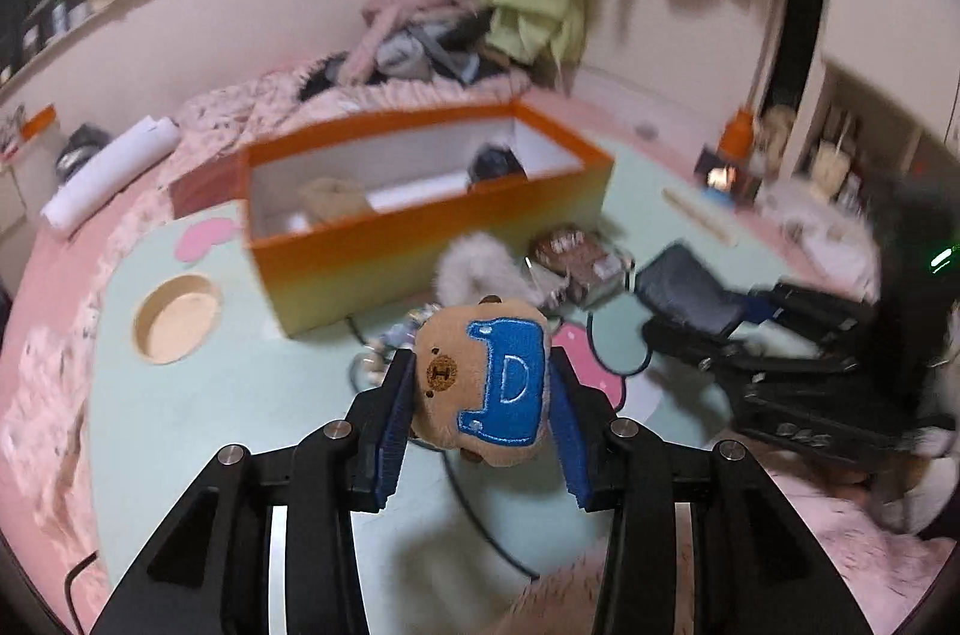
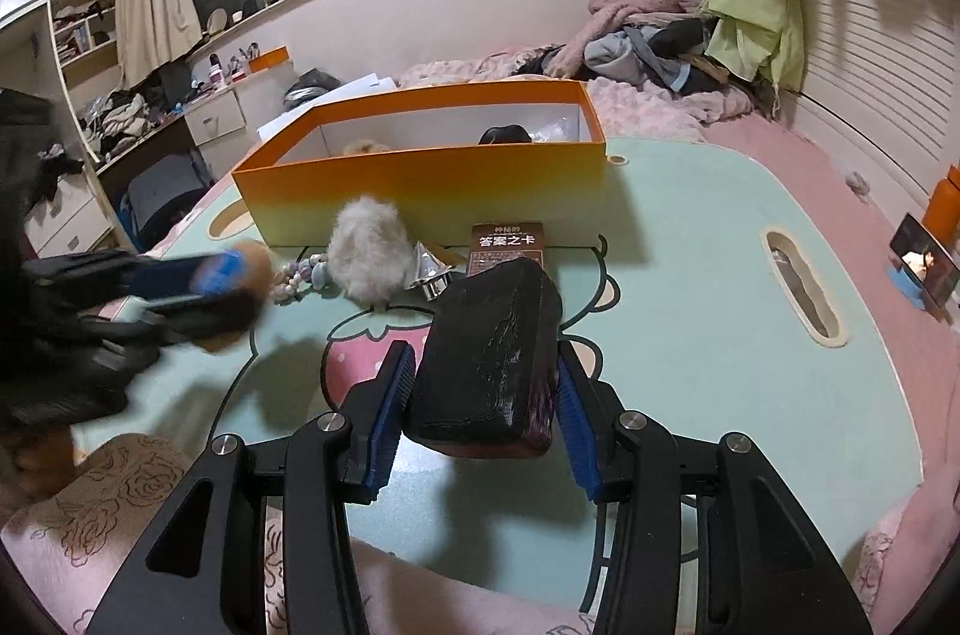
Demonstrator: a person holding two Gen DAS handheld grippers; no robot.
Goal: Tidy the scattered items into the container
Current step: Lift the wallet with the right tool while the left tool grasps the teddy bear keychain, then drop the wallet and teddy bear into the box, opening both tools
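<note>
Box (image 2: 420,191) w/ dark item (image 2: 504,135) inside

Bear plush (image 1: 483,383), black case (image 2: 489,353), both gripped

Box (image 2: 420,179) stands on table (image 2: 690,335), bed (image 2: 648,107) behind it. Before box: fluffy ball (image 2: 369,257), beads (image 2: 297,278) to its left, card box (image 2: 507,242) to its right. Phone (image 2: 924,266) far right, well apart.
</note>
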